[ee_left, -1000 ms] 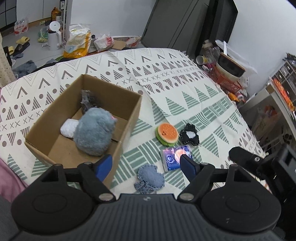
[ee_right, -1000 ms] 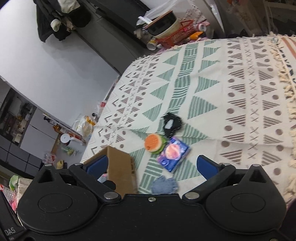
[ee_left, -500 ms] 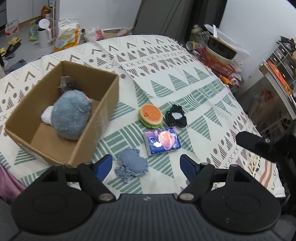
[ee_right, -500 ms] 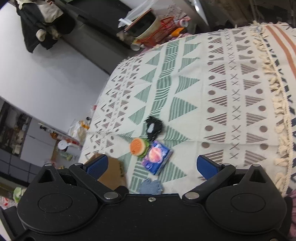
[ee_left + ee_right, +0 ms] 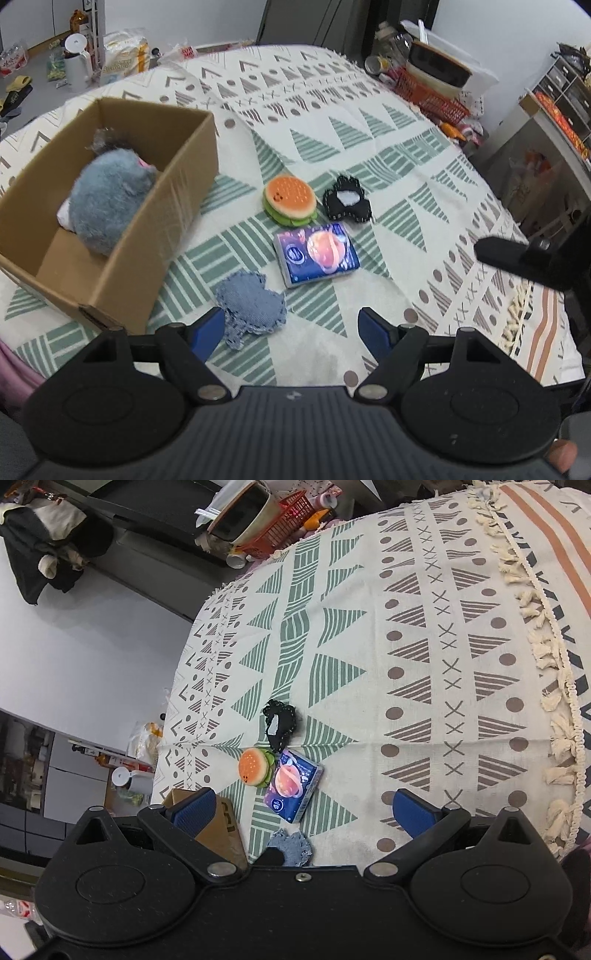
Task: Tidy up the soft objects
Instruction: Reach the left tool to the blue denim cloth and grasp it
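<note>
On the patterned cloth, toward its left edge, an open cardboard box holds a grey plush toy, with something white and something dark tucked partly behind it. Four soft things lie on the cloth just right of the box: a burger-shaped toy, a black paw-shaped pad just beside it, a blue tissue pack with a planet print in front of those two, and a denim heart-shaped pad nearest the cloth's near edge.

The left gripper hangs above the near edge with its blue fingers spread wide and nothing between them; the left finger overlaps the denim pad's edge in the left wrist view, though contact cannot be judged. The right gripper is likewise released, its blue pads wide apart and empty, looking down on the tissue pack, the burger and the paw pad from over the cloth. A box corner and the denim pad show just past its body. Its black frame also enters the left wrist view at the right edge, over the cloth's fringed border.
</note>
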`<action>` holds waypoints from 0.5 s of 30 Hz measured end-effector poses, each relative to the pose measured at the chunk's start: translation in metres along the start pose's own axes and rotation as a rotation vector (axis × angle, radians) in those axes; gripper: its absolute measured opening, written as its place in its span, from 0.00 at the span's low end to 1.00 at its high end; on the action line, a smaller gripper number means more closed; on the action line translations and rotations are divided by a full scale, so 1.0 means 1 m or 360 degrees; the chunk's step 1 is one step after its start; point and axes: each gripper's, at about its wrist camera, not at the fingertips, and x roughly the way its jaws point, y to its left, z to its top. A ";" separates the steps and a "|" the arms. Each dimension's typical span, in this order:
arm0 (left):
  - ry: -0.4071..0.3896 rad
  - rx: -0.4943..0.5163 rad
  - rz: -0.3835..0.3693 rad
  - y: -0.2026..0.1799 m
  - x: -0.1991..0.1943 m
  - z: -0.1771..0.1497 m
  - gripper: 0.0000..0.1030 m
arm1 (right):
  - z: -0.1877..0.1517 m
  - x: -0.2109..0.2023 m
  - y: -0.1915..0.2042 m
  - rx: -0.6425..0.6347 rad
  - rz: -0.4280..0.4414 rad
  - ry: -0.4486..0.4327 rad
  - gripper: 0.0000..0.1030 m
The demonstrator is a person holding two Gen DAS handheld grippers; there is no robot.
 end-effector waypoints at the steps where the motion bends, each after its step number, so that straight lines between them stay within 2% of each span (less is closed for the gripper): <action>1: 0.0012 0.0004 -0.0003 -0.001 0.003 -0.001 0.74 | 0.001 0.001 0.000 -0.0003 0.0002 0.0003 1.00; 4: 0.0028 0.0016 0.0012 -0.004 0.011 -0.003 0.73 | 0.004 0.003 -0.004 0.0020 0.0010 0.0005 1.00; 10: 0.0046 0.0029 0.0065 -0.005 0.026 -0.003 0.73 | 0.011 0.013 -0.026 0.0213 0.0063 0.0074 1.00; 15: 0.0037 0.0037 0.0104 -0.005 0.040 -0.004 0.73 | 0.009 0.017 -0.029 0.0228 0.0054 0.0081 1.00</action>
